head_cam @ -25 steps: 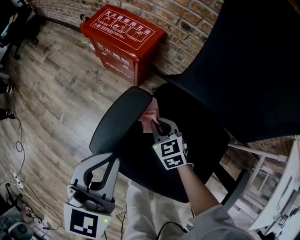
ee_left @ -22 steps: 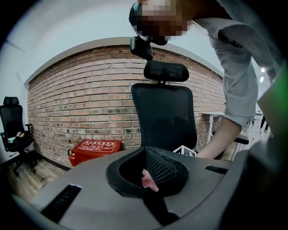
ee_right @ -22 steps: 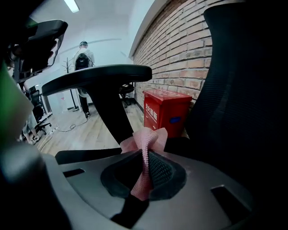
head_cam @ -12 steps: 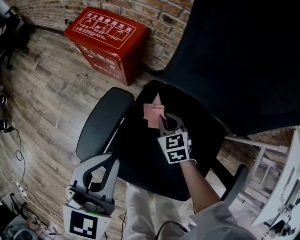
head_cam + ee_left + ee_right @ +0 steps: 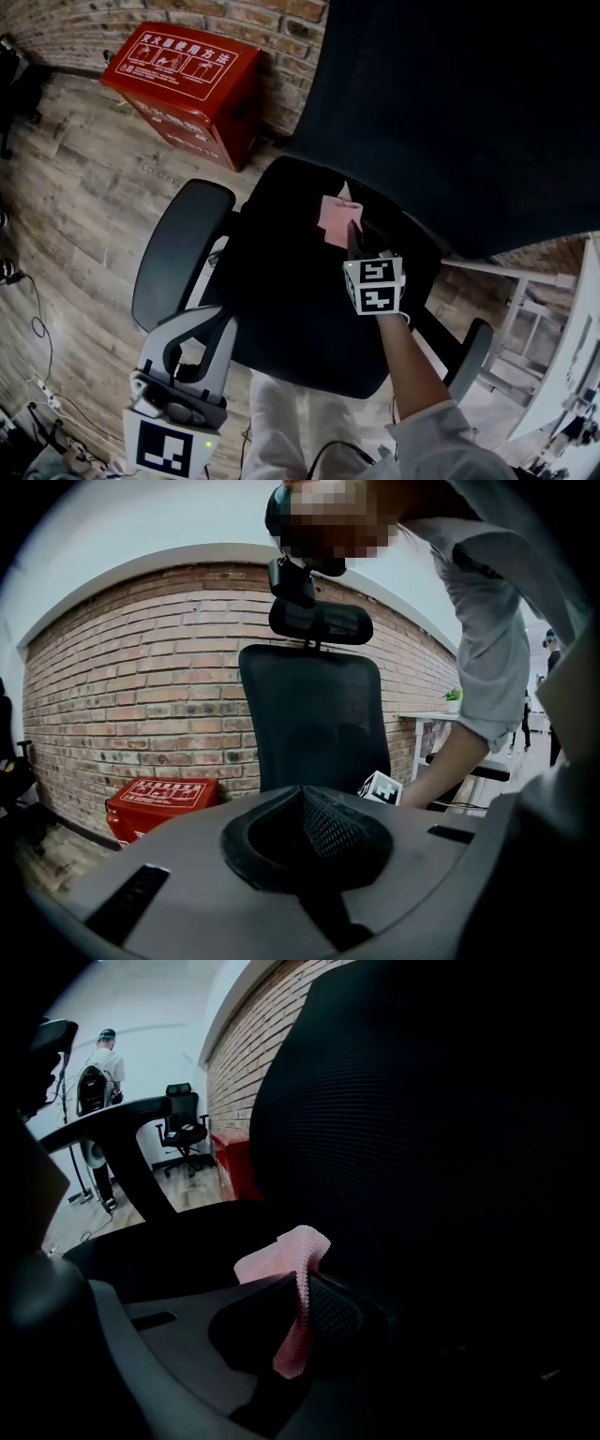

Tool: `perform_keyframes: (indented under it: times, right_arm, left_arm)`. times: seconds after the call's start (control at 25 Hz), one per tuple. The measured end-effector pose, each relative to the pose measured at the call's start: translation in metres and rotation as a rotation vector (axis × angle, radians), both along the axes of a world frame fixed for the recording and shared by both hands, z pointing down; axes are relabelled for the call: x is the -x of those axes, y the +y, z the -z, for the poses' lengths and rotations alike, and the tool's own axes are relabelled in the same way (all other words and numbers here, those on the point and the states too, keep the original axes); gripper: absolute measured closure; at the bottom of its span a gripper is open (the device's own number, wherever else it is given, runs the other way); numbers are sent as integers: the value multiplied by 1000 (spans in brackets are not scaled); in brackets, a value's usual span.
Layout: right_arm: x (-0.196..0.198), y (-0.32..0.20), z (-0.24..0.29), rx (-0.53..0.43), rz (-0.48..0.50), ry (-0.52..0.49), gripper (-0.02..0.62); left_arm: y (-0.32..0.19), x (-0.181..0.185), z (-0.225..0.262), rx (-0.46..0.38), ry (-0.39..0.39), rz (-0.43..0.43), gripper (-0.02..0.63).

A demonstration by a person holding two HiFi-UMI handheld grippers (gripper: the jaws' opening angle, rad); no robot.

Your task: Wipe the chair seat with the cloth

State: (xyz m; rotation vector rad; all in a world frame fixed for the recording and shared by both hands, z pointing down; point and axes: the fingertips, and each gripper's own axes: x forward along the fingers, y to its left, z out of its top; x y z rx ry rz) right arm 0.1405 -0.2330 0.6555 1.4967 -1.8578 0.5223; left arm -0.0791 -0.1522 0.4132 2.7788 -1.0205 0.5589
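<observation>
A black office chair fills the head view, its seat (image 5: 300, 300) below a tall mesh backrest (image 5: 450, 112). My right gripper (image 5: 354, 234) is shut on a pink cloth (image 5: 336, 217) that lies against the back part of the seat, close to the backrest. In the right gripper view the pink cloth (image 5: 292, 1288) is pinched between the jaws, with the backrest (image 5: 441, 1147) right ahead. My left gripper (image 5: 184, 375) hangs low at the front left, off the seat, jaws shut on nothing; its own view faces the chair backrest (image 5: 309, 714).
A red box (image 5: 183, 75) stands against the brick wall (image 5: 281, 56) behind the chair. The left armrest (image 5: 178, 253) and right armrest (image 5: 469, 352) flank the seat. Wood floor (image 5: 75, 187) lies to the left. Another person (image 5: 98, 1072) stands far off.
My right gripper has carried the pink cloth across the seat to the right and toward the backrest. The left gripper has stayed where it was.
</observation>
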Motion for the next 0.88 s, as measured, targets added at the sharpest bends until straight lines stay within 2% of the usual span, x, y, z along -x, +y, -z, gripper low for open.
perform_keyframes:
  times: [0.28, 0.52, 0.64, 0.88]
  right_arm:
    - [-62, 18, 2, 24, -99, 50, 543]
    - [-93, 33, 1, 46, -146, 75, 543]
    - [-94, 39, -2, 60, -143, 62, 543]
    - [-70, 45, -8, 79, -89, 23, 543]
  left_arm:
    - [1, -15, -1, 1, -2, -26, 588]
    - [1, -22, 0, -1, -4, -36, 588]
    - [4, -24, 0, -2, -6, -39, 588]
    - [9, -21, 0, -4, -3, -35, 588]
